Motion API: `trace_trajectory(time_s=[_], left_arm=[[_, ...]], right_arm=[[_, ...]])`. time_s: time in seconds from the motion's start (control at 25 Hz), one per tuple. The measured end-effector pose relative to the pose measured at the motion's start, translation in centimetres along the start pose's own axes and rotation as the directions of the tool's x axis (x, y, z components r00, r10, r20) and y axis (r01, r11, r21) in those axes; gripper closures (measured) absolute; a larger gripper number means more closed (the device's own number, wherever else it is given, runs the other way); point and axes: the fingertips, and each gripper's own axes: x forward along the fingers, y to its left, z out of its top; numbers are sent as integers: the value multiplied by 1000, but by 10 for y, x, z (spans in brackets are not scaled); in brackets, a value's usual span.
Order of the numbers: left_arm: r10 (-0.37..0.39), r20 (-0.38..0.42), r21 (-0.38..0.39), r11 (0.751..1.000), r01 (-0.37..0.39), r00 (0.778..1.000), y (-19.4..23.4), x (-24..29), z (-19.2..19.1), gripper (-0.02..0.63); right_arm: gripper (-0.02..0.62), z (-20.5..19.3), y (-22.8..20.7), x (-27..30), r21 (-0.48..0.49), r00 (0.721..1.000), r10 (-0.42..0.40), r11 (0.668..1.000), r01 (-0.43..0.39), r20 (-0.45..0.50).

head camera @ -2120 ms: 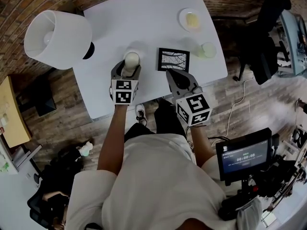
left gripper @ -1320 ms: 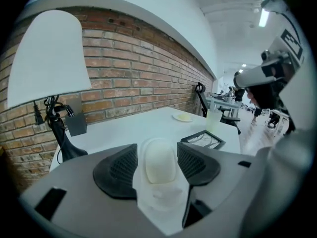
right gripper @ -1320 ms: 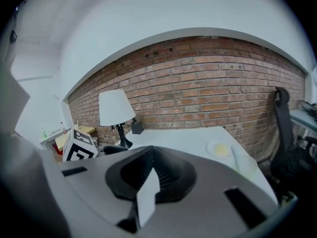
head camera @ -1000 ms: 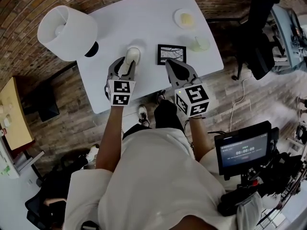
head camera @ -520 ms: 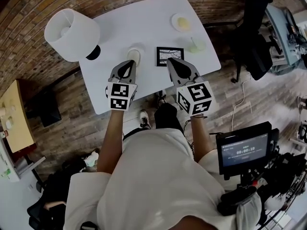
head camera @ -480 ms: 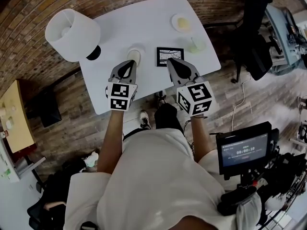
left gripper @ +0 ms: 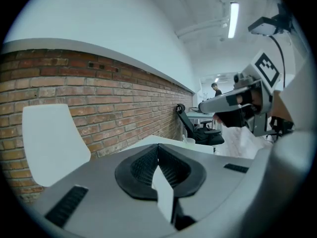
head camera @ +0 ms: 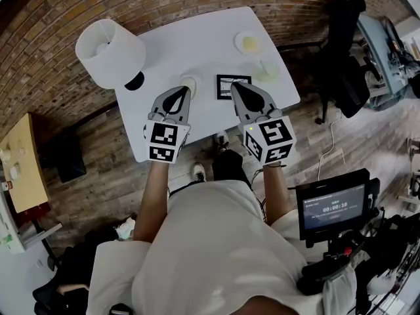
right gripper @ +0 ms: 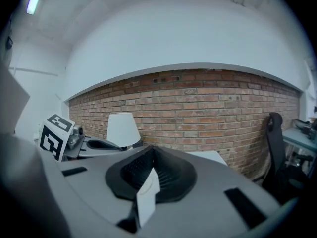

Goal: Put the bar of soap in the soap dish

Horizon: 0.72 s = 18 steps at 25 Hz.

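Showing soap dish point(head camera: 193, 81): head view alone

I have one white surface point(head camera: 197, 41) to work over, a rounded rectangle standing on the wood-plank floor point(head camera: 98, 149). At its left end stands a lamp point(head camera: 110, 52) with a white shade, its black base point(head camera: 134, 81) resting on the top. Near the front edge, about midway, sits a round white dish point(head camera: 184, 79) with a cream piece point(head camera: 191, 84) in it; I can't make out more. Just right of it a black picture frame point(head camera: 233, 86) lies flat. Toward the right end a small plate point(head camera: 240, 39) holds a yellowish lump point(head camera: 249, 44). Nearer the front, a pale green cup point(head camera: 266, 73) stands apart from that plate.
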Motion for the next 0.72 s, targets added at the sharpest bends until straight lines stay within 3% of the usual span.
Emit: trace_trajectory(time_s=[0.16, 0.72], left_arm=[[16, 26, 53, 998, -18, 1000, -1, -17, 17, 598], [63, 146, 90, 993, -77, 987, 11, -56, 78, 598]], right_arm=[[591, 16, 9, -7, -37, 999, 0, 999, 2, 35], [591, 63, 31, -21, -105, 996, -27, 994, 37, 91]])
